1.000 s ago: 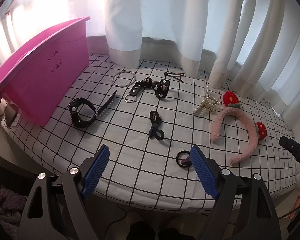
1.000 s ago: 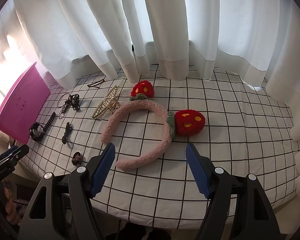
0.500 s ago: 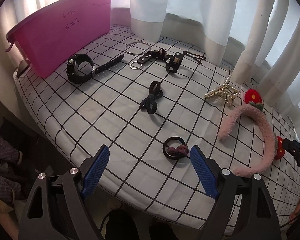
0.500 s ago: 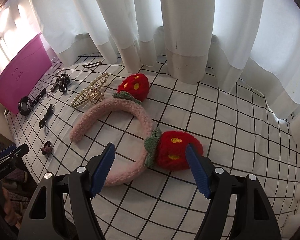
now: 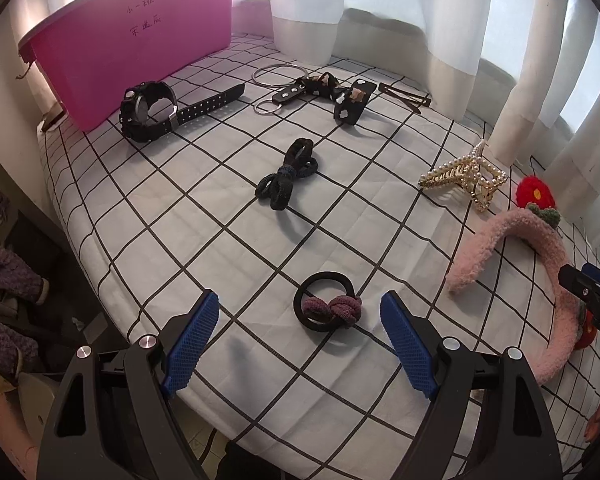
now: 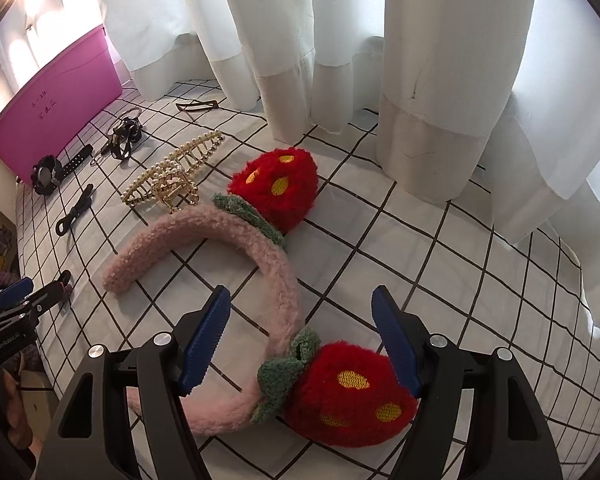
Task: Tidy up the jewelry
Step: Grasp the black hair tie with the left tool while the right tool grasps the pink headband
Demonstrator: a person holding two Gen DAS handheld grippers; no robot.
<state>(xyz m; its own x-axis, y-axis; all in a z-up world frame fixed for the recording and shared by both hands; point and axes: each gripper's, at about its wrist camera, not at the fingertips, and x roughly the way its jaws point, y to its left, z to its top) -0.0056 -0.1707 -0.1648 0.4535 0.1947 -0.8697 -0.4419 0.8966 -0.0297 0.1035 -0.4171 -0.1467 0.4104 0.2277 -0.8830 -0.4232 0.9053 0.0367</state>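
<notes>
My left gripper (image 5: 300, 340) is open, with a black hair tie with a mauve knot (image 5: 327, 307) lying on the checked cloth between its fingertips. My right gripper (image 6: 300, 340) is open over the pink fuzzy headband (image 6: 203, 232), its jaws on either side of the band by the near red strawberry pompom (image 6: 352, 396). Farther off lie a pearl claw clip (image 5: 464, 174), a bundle of dark hair ties (image 5: 287, 174), a black watch (image 5: 149, 110), a black strap keychain (image 5: 324, 94) and a metal bangle (image 5: 277, 74). A pink bin (image 5: 139, 36) stands at the far left.
White curtains (image 6: 420, 60) hang along the back edge of the table. A dark hair clip (image 5: 404, 98) lies near the curtain. The table's front edge drops off just behind both grippers. Purple clothing (image 5: 3, 312) lies below at the left.
Both grippers have moved forward and down toward the table. The left one now brackets the knotted hair tie; the right one now straddles the headband by the near strawberry.
</notes>
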